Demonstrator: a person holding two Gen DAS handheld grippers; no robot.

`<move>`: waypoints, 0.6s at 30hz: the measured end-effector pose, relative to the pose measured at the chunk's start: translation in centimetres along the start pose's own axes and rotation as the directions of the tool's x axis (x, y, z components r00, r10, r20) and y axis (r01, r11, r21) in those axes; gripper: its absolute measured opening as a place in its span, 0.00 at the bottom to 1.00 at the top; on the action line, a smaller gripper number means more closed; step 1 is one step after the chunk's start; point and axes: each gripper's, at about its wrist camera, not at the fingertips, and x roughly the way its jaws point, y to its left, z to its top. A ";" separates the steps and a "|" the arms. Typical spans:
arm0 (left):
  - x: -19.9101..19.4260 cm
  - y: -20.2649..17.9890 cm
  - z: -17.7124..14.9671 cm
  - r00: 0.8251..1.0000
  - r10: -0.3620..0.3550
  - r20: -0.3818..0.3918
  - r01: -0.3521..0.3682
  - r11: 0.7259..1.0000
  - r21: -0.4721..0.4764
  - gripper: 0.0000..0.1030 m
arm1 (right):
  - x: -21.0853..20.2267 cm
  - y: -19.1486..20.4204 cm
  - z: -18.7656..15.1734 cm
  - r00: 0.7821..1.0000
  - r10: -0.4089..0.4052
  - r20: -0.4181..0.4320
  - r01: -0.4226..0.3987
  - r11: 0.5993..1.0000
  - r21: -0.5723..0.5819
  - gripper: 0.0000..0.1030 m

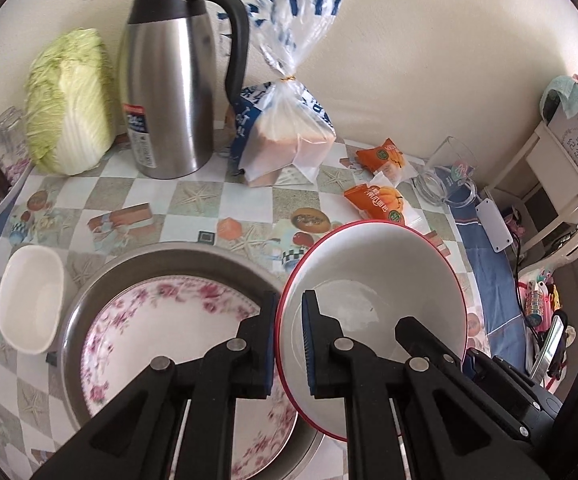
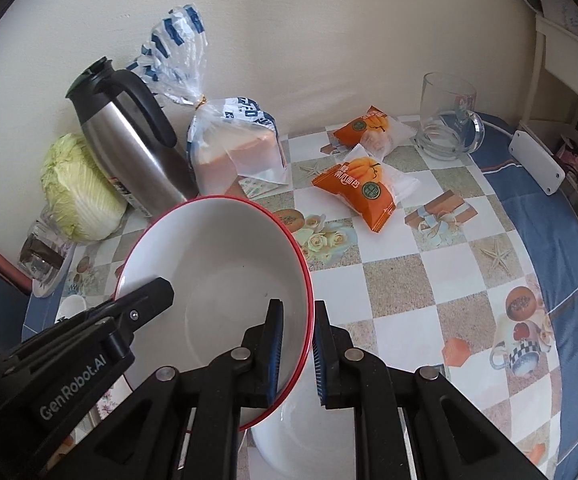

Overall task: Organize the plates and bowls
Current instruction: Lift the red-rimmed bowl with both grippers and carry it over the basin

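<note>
Red-rimmed bowl [image 1: 373, 280] clamped at opposite rims by left gripper [image 1: 289, 344] and right gripper [image 2: 296, 354]; floral plate [image 1: 161, 312] beside bowl, partly hidden behind fingers.

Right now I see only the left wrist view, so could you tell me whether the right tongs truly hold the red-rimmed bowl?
Observer: Yes. The right tongs are shut on the rim of the red-rimmed bowl, one side inside the bowl and one outside.
Operator: Thank you. Is anything beneath the bowl on that side?
Observer: A plain white dish sits directly below the bowl's near edge, partly hidden by the tongs. I cannot tell whether the bowl touches it.
</note>
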 end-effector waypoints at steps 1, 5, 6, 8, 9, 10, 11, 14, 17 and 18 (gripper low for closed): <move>-0.4 0.2 -0.3 1.000 0.005 0.008 -0.005 1.000 -0.003 0.10 | -0.3 0.2 -0.3 1.000 0.006 0.001 -0.006 1.000 0.001 0.15; -1.7 1.7 -1.5 1.000 0.012 0.015 -0.012 1.000 -0.027 0.10 | -1.0 1.4 -1.5 1.000 0.030 -0.008 -0.030 1.000 -0.006 0.15; -2.0 2.1 -1.8 1.000 0.008 0.015 -0.007 0.999 -0.037 0.10 | -1.1 1.8 -1.9 0.999 0.031 -0.010 -0.031 0.999 -0.012 0.15; -2.4 3.1 -2.4 1.000 0.002 0.016 -0.001 0.998 -0.066 0.10 | -1.4 2.5 -2.4 1.000 0.026 -0.012 -0.027 0.999 -0.025 0.15; -2.5 3.5 -2.7 1.000 0.001 0.016 0.000 0.997 -0.077 0.10 | -1.5 2.9 -2.7 1.000 0.024 -0.013 -0.024 0.999 -0.032 0.15; -2.6 4.0 -2.9 1.000 0.004 0.015 -0.003 0.996 -0.088 0.10 | -1.6 3.3 -3.0 1.000 0.022 -0.015 -0.022 0.999 -0.038 0.15; -2.7 4.3 -3.2 1.000 0.010 0.015 -0.008 0.996 -0.094 0.10 | -1.7 3.6 -3.2 1.000 0.021 -0.016 -0.022 0.999 -0.040 0.15; -3.1 5.5 -4.0 1.000 0.023 0.016 -0.020 0.993 -0.117 0.10 | -1.4 4.5 -4.1 0.999 0.025 -0.033 -0.026 0.999 -0.043 0.15; -3.4 6.8 -4.4 1.000 0.016 0.019 -0.013 0.990 -0.143 0.10 | -1.1 5.4 -4.8 0.998 0.038 -0.047 -0.040 0.998 -0.049 0.15; -3.5 7.3 -4.5 1.000 0.014 0.022 -0.010 0.988 -0.153 0.10 | -1.1 5.7 -5.0 0.998 0.041 -0.049 -0.043 0.998 -0.052 0.15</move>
